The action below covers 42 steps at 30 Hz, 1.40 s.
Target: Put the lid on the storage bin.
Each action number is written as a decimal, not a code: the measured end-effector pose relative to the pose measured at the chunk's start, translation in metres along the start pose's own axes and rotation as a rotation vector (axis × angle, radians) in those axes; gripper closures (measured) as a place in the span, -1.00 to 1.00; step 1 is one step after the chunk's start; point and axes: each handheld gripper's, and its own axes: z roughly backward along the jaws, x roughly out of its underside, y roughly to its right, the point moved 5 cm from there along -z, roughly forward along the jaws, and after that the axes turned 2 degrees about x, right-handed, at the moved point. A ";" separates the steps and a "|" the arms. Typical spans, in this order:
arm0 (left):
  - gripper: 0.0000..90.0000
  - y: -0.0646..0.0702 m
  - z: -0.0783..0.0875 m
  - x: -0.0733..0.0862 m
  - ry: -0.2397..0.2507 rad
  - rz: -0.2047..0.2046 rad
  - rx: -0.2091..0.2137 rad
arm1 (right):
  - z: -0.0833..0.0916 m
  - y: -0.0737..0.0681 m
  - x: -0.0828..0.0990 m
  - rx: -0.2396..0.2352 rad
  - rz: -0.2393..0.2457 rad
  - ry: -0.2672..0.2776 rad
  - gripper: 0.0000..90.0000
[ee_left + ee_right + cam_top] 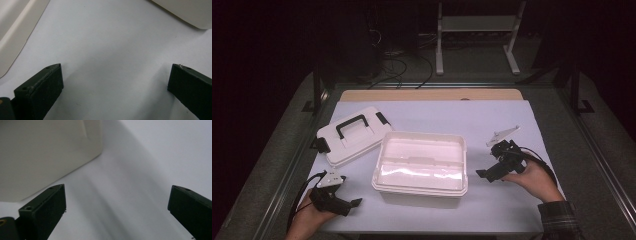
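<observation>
Right hand-held gripper point(484, 174) sits released just beside the open white box point(419, 165), left hand-held gripper point(353, 204) released too; lid point(351, 134) nearby, no readable writing on anything.

Dark room, light falls mostly on the bench point(512, 115), covered with a white sheet; a wood strip point(427, 95) shows along its far edge. Metal rails point(597, 150) run down both sides. Grey floor point(472, 60) beyond, with loose black cables point(402, 67) and a white frame stand point(477, 30).
</observation>
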 end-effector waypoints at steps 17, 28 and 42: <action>-1.00 -0.018 0.013 -0.024 -0.074 0.008 0.002 | -0.047 0.007 0.032 0.081 -0.097 -0.049 -1.00; -1.00 -0.035 0.019 -0.045 -0.143 0.014 0.022 | -0.048 0.007 0.038 0.088 -0.124 0.015 -1.00; -1.00 -0.070 0.031 -0.080 -0.168 0.009 -0.013 | -0.048 0.005 0.049 0.096 -0.125 0.159 -1.00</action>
